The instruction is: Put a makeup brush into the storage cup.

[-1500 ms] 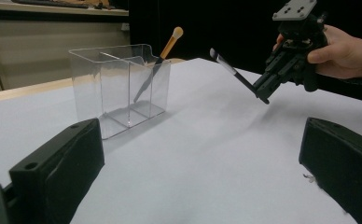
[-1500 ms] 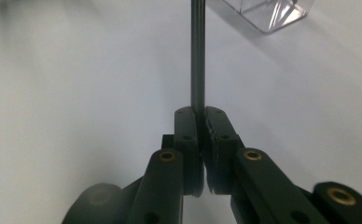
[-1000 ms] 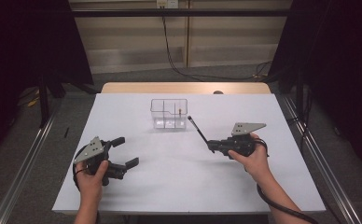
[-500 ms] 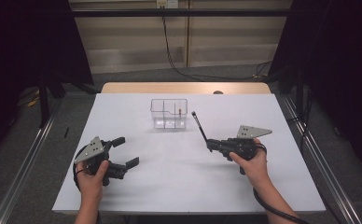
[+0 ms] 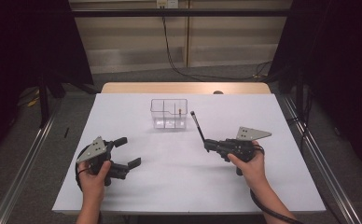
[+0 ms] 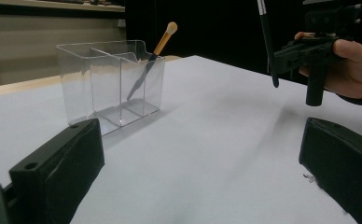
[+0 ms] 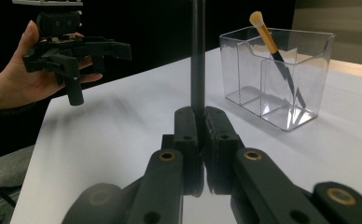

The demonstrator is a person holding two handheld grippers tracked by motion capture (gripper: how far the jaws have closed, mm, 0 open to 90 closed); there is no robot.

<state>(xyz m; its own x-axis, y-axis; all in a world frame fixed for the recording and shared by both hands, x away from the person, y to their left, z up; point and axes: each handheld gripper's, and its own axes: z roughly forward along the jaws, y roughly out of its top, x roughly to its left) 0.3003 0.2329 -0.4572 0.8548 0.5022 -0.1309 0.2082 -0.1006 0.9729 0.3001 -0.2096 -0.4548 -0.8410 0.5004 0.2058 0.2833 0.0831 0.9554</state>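
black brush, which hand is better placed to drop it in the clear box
Right. The right gripper is shut on the black brush near the clear box; the left gripper is open, empty and farther back.

materials and finishes on the table

the organiser box [image 6: 109,84] is clear, glossy plastic with smooth walls. the table top [image 5: 179,172] looks matt white and smooth, its far edge [image 5: 184,87] pale wood. the right gripper [image 7: 200,135] and left gripper [image 5: 123,156] are matt black plastic. the held brush [image 5: 198,127] has a dark, slightly shiny handle.
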